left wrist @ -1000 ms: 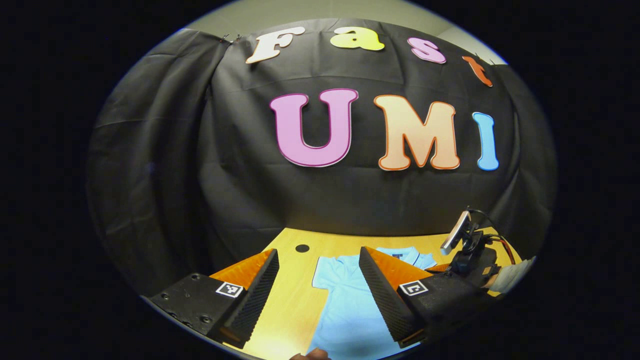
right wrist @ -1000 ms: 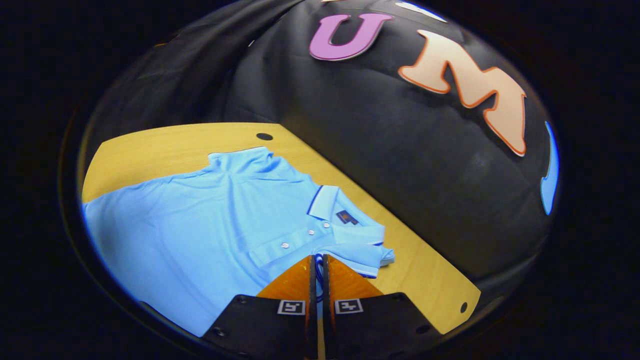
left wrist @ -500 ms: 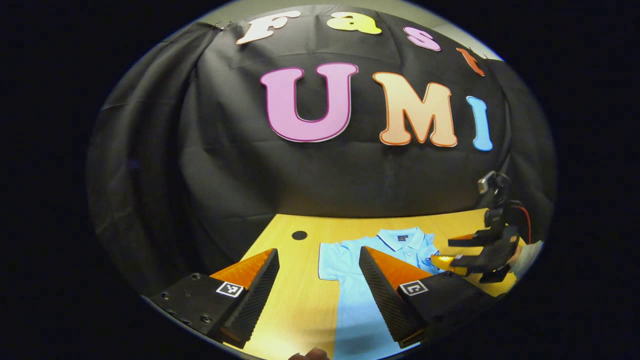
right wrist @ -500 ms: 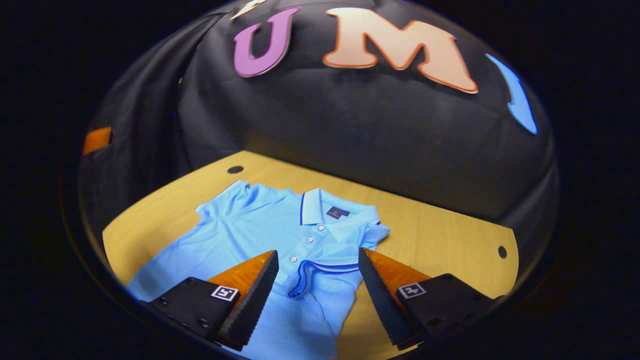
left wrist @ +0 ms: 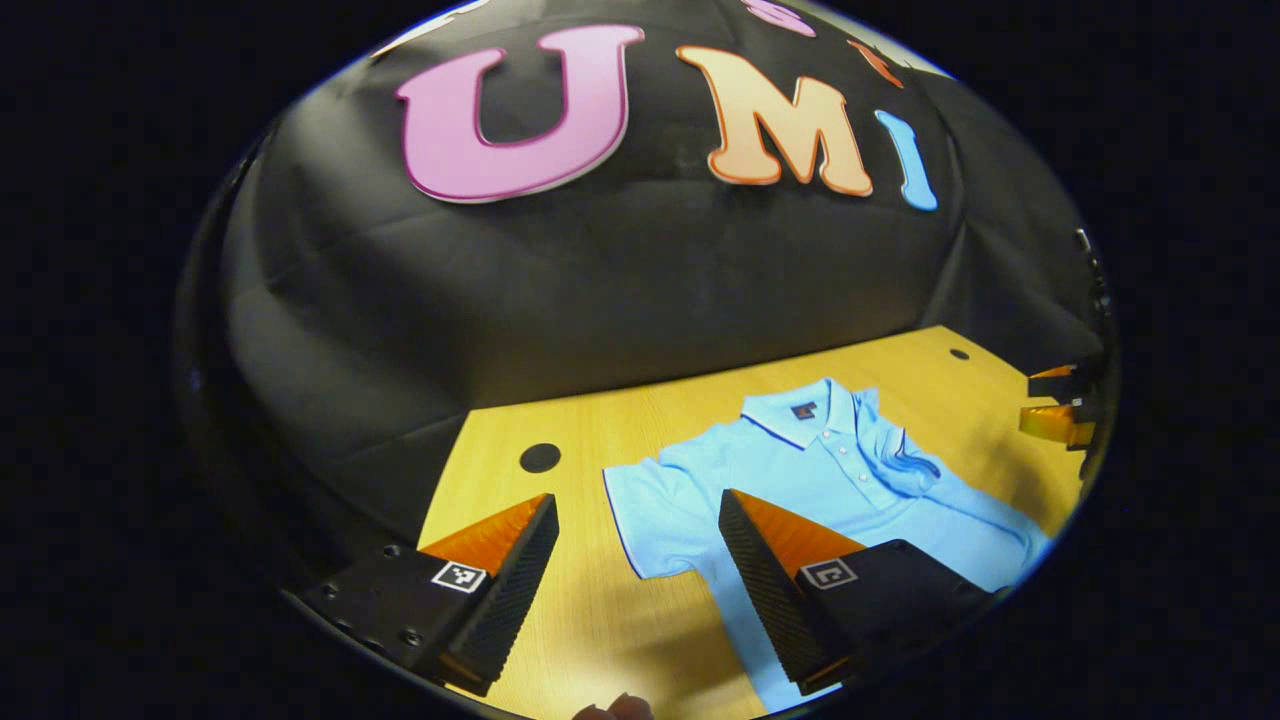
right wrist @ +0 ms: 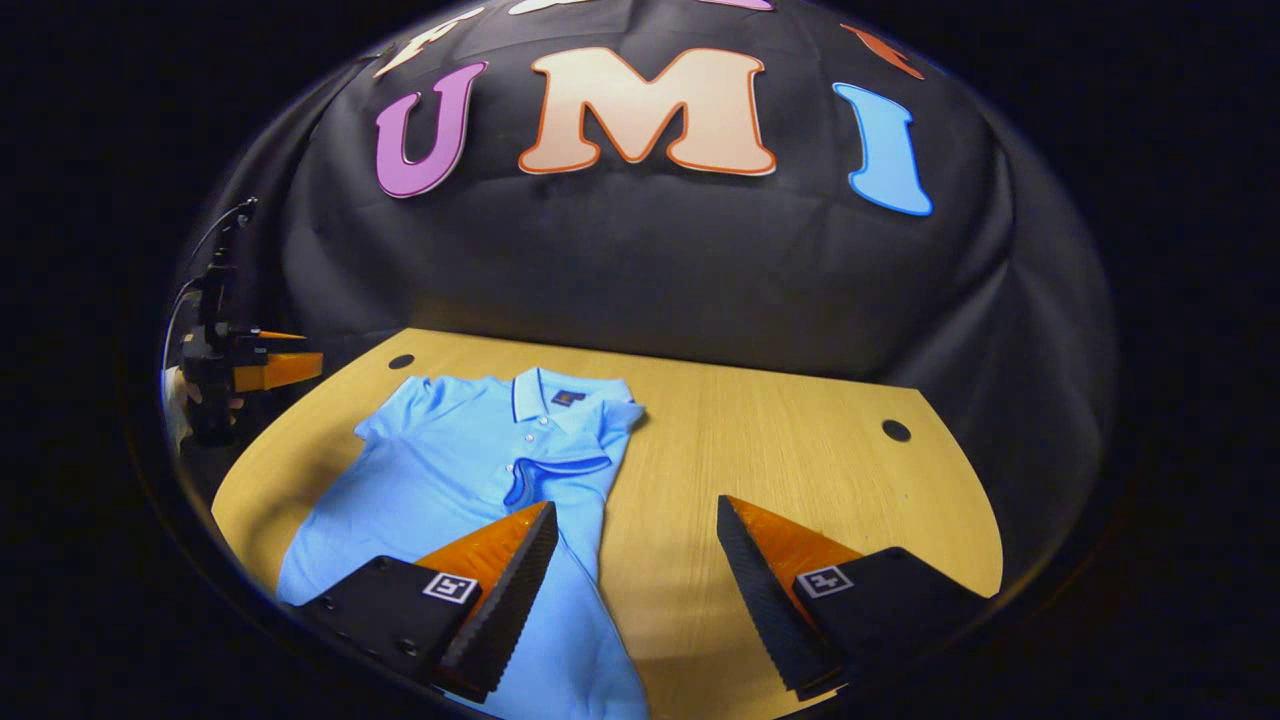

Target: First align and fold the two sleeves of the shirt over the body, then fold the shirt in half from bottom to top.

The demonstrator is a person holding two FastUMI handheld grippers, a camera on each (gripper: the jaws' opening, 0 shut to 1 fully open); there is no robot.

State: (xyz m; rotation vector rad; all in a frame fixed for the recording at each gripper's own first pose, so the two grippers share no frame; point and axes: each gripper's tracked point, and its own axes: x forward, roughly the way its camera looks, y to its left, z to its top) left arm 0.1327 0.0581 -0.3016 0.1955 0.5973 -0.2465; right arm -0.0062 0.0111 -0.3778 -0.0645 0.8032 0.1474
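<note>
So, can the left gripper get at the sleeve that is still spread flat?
Probably yes. The left gripper is open, and the flat sleeve lies on the table just ahead of its fingers, with nothing between them. The right gripper is off to the side.

a light wooden table (right wrist: 800,440) with rounded corners stands against the black cloth wall of the booth, its grain running across the top. a light blue polo shirt (right wrist: 450,480) lies flat on it, collar toward the wall, buttons up, on the left part of the top in the right gripper view. one sleeve is folded over the chest; the other sleeve (left wrist: 650,510) lies spread on the wood. three small dark round holes mark the tabletop near its far corners (right wrist: 896,430), and the shirt touches none of them.
</note>
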